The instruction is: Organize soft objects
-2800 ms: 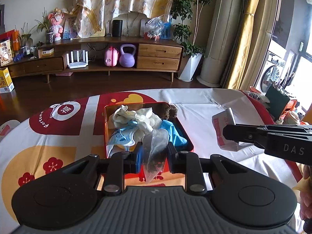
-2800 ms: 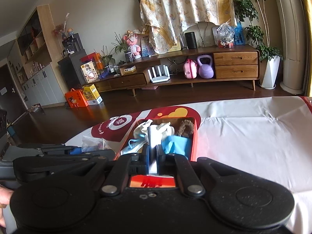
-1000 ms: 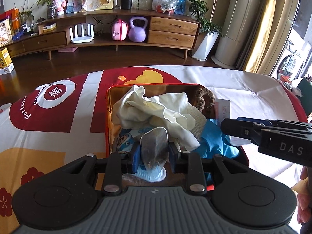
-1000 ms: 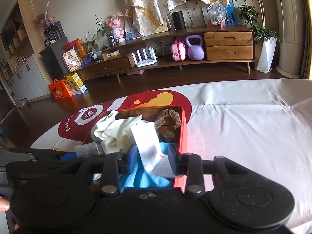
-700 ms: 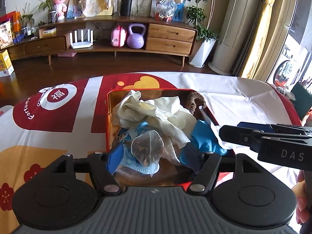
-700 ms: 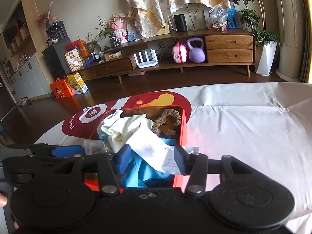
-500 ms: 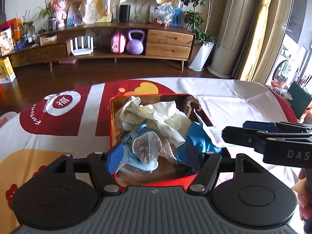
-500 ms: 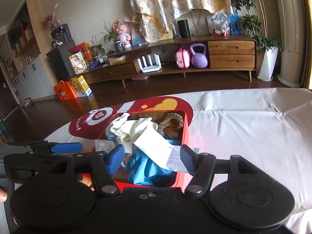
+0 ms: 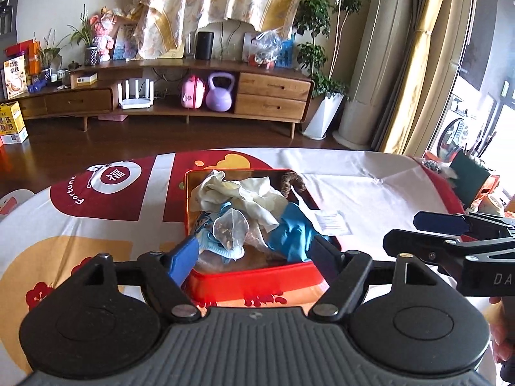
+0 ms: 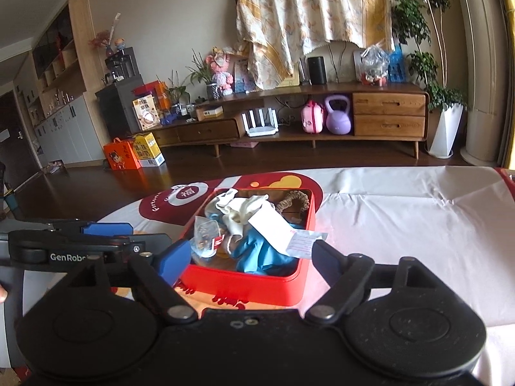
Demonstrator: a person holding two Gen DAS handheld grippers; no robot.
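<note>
A red tin box (image 9: 257, 276) (image 10: 244, 284) stands on the table, filled with soft things. Among them are a cream cloth (image 9: 238, 193), a blue glove (image 9: 289, 231), a brown scrunchie (image 9: 291, 183) and a clear sachet (image 9: 230, 228) (image 10: 206, 234). A white paper packet (image 10: 276, 228) (image 9: 331, 222) lies on the pile and hangs over the box's right rim. My left gripper (image 9: 254, 254) hovers short of the near wall, jaws opening, nothing between them. My right gripper (image 10: 251, 259) hangs beside it, jaws also opening and empty. Each gripper shows in the other's view, the right one (image 9: 441, 234) and the left one (image 10: 106, 234).
The table wears a white cloth with red and yellow print (image 9: 80, 231). A dark green holder (image 9: 470, 177) and small items sit at the table's right edge. Beyond the far edge are a wooden floor and a low TV cabinet (image 9: 270, 93).
The left jaws let go of the clear sachet and the right jaws let go of the white packet. Both spread wide and pulled back and up from the box.
</note>
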